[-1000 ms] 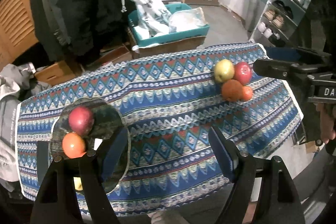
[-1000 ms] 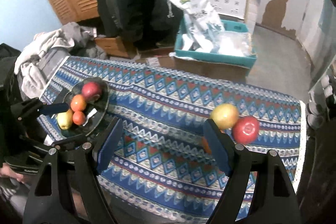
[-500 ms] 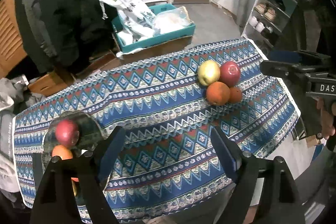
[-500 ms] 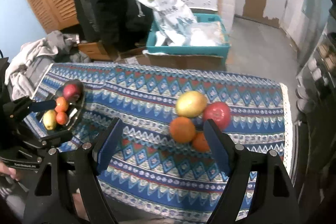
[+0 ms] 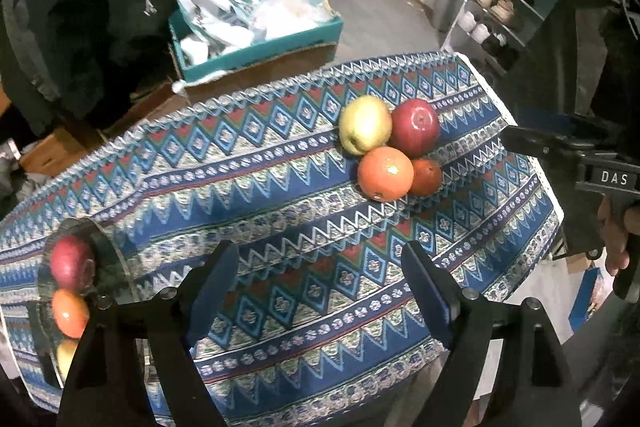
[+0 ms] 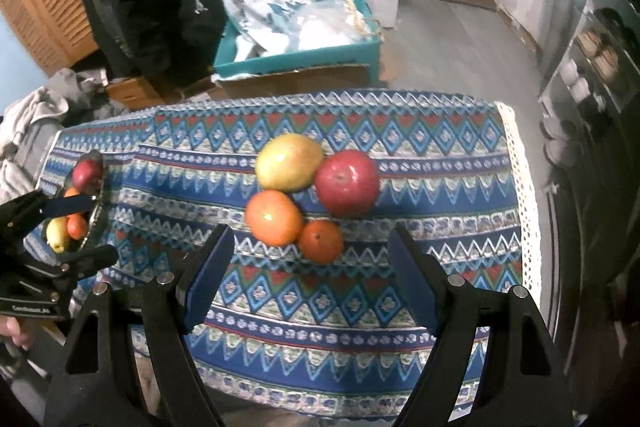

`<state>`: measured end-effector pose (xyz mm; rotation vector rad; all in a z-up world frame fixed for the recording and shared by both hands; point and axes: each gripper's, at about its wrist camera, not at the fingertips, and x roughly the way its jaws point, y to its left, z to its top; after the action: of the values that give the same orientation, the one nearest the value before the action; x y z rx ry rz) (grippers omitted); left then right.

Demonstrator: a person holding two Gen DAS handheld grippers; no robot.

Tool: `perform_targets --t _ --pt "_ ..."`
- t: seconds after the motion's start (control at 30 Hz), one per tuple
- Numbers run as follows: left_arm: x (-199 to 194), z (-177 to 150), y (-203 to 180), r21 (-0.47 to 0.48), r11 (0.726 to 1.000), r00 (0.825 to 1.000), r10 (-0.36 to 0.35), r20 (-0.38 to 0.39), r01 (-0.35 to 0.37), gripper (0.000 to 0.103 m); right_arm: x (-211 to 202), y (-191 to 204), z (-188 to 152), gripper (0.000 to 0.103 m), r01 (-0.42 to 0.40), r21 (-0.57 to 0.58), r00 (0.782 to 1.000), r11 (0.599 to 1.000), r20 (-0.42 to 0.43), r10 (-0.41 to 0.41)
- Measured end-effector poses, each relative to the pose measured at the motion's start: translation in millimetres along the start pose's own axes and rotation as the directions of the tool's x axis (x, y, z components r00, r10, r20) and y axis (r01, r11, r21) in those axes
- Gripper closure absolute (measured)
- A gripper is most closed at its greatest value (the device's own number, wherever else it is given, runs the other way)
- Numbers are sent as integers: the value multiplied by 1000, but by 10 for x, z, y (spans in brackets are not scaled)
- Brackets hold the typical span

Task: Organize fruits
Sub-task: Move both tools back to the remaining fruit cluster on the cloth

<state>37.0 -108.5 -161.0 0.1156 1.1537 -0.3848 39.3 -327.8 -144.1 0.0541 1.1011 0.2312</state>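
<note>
A cluster of fruit lies on the patterned cloth: a yellow apple, a red apple, a large orange and a small orange. The cluster also shows in the left wrist view, with the large orange nearest. A dark glass plate at the table's left end holds a red apple, an orange and a yellow fruit. My right gripper is open and empty, just in front of the small orange. My left gripper is open and empty, right of the plate.
The table is covered by a blue patterned cloth. Behind it stand a teal crate of white bags on a cardboard box, a heap of clothes at left and a shoe rack at right.
Both grippers have swung to the right toward the fruit cluster. The cluster now sits centred before my right gripper; the plate has slid to the left edge of both views.
</note>
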Motion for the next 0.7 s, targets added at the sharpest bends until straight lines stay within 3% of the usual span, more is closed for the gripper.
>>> perform_targets --t 0.33,0.57,0.7 --pt "358 257 -167 -4 1000 998 -30 -60 29 18 348 -357 -147 23 38 55 996 998 -81 -33" --pt "665 392 -252 -5 999 994 -43 -96 42 18 572 -575 -217 23 1 110 994 994 -109 11" --pt "870 446 -254 -33 998 992 -58 -116 55 18 658 -590 -230 23 15 89 991 996 -132 -3"
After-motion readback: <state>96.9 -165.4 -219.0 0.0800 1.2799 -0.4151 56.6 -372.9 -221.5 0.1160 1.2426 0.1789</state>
